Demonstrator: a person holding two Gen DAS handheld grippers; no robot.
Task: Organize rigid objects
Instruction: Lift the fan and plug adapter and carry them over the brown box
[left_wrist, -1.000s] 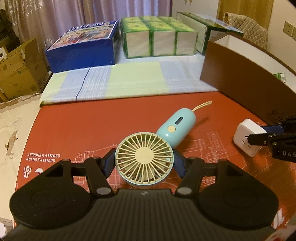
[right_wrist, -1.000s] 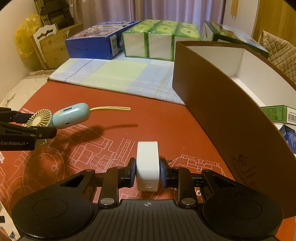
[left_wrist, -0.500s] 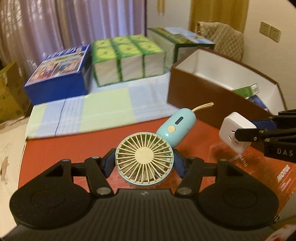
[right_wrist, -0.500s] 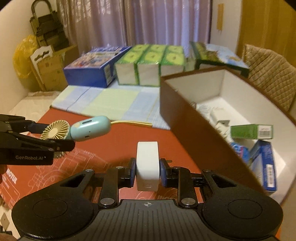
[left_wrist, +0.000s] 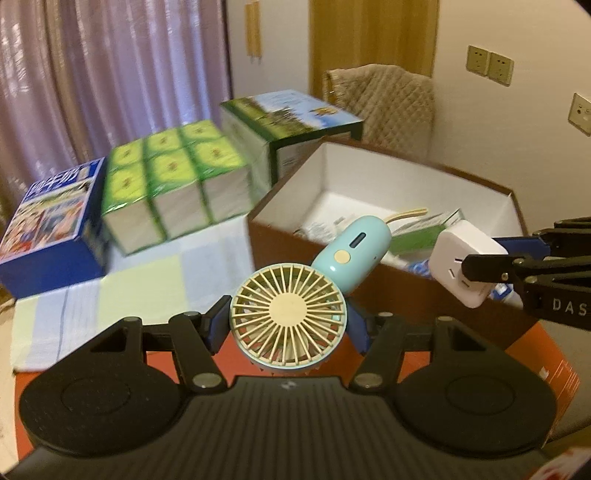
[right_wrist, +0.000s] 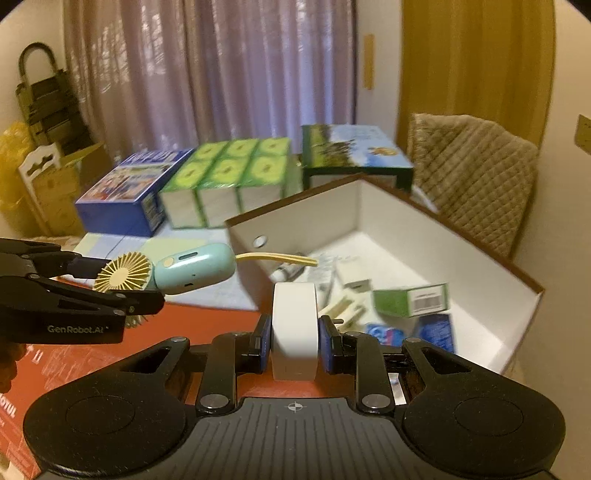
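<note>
My left gripper (left_wrist: 288, 325) is shut on the round cream head of a teal handheld fan (left_wrist: 288, 314) and holds it in the air; its teal handle (left_wrist: 351, 254) and yellow strap point toward the box. The fan also shows in the right wrist view (right_wrist: 173, 269), held by the left gripper (right_wrist: 122, 284). My right gripper (right_wrist: 294, 339) is shut on a white plug adapter (right_wrist: 294, 325), also raised; it shows in the left wrist view (left_wrist: 465, 258). Both hang near the rim of the brown open box (right_wrist: 406, 206).
The box (left_wrist: 406, 162) has white inner walls and holds a green carton (right_wrist: 410, 299), blue packets and small items. Behind stand a blue box (left_wrist: 48, 221), green tissue packs (left_wrist: 173, 177) and a green-blue box (left_wrist: 291, 114). A red mat (right_wrist: 207, 325) lies below, a quilted chair (right_wrist: 476, 177) behind.
Both grippers rose from the red mat with their objects and moved toward the brown box, whose inside now shows. Neither grip changed.
</note>
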